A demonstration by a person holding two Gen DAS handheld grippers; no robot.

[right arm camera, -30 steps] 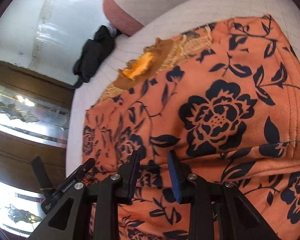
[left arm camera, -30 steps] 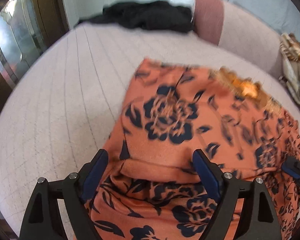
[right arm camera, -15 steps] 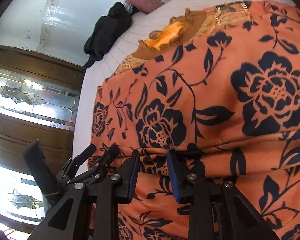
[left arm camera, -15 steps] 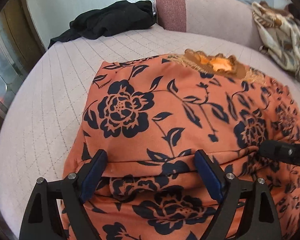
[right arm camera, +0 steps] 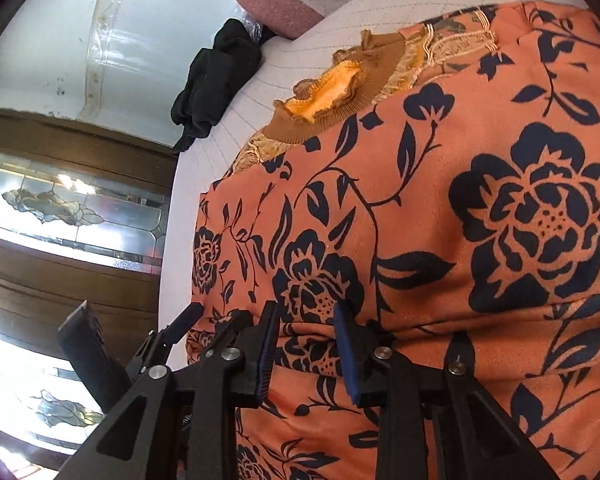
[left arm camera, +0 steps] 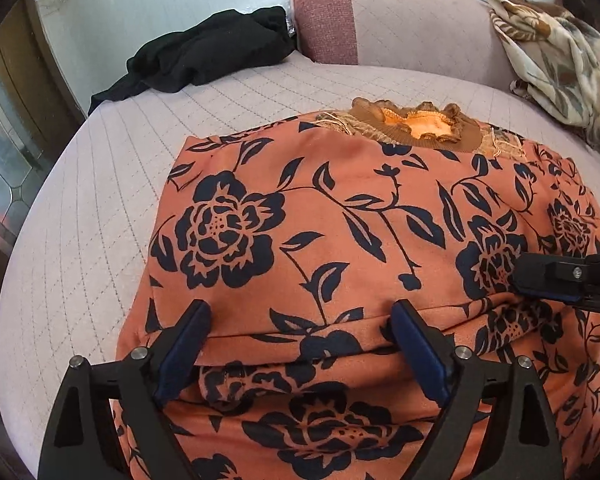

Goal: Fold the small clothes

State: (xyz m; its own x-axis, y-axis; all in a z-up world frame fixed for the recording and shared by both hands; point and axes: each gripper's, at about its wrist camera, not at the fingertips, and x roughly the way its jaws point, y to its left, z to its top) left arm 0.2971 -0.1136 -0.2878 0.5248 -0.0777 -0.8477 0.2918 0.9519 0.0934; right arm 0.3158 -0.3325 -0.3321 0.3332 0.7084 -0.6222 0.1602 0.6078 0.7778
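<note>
An orange garment with dark navy flowers point(left arm camera: 340, 240) lies on a pale quilted bed point(left arm camera: 100, 220), its brown ruffled collar point(left arm camera: 416, 124) at the far end. It also fills the right wrist view point(right arm camera: 440, 220). A folded layer ends in a hem just in front of both grippers. My left gripper point(left arm camera: 300, 332) is open wide, its blue pads on either side of that hem near the garment's left edge. My right gripper point(right arm camera: 306, 328) has a narrower gap, with the fold edge bunched between its pads; it also shows at the right of the left wrist view point(left arm camera: 556, 276).
A black garment point(left arm camera: 216, 52) lies at the bed's far left corner. A pink upholstered headboard point(left arm camera: 328, 12) runs behind the bed. A patterned beige blanket point(left arm camera: 556, 48) is heaped at the far right. Wooden panels with leaded glass point(right arm camera: 60, 208) stand beside the bed.
The folded layer has been carried forward toward the collar and laid down. Both grippers moved with it. The left stayed wide open and the right gap is unchanged.
</note>
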